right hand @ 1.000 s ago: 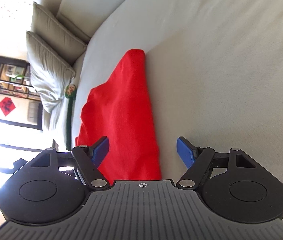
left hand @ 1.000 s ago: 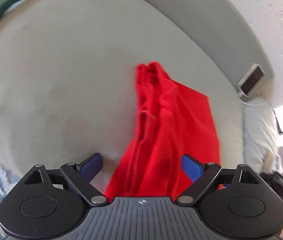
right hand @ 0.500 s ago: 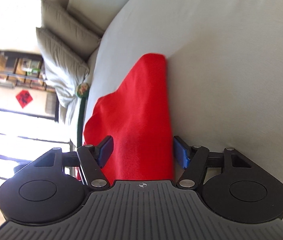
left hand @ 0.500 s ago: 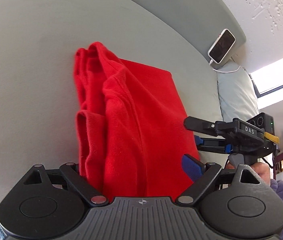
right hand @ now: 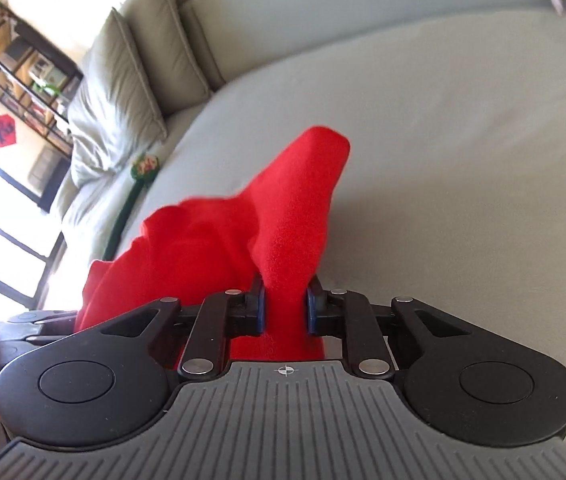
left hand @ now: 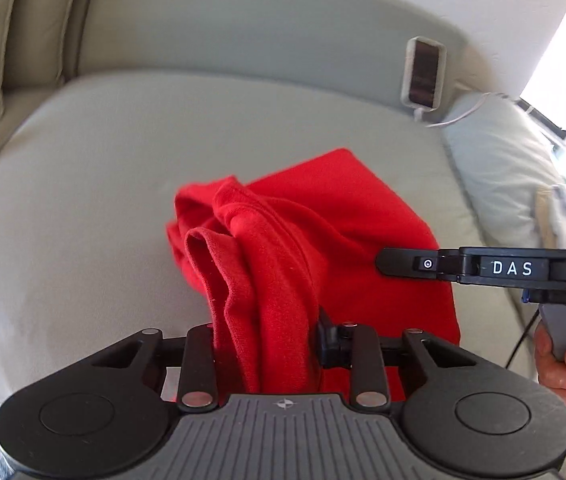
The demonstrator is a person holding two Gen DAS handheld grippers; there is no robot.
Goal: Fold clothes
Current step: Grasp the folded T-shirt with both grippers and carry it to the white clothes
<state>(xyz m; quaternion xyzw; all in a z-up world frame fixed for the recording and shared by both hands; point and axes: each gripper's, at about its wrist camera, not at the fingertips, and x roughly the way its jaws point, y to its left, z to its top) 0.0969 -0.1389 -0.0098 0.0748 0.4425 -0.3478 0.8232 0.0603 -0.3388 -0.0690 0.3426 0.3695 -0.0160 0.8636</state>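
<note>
Grey sofa (left hand: 83,208): both claws, left claw (left hand: 267,336), right claw (right hand: 285,308), just clamped red garment (left hand: 323,240); only left view shows phone (left hand: 423,74).

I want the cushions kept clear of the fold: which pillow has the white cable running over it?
The pale blue-grey pillow beside the window; the charging cable from the phone crosses its top. The beige pillows opposite carry none.
</note>
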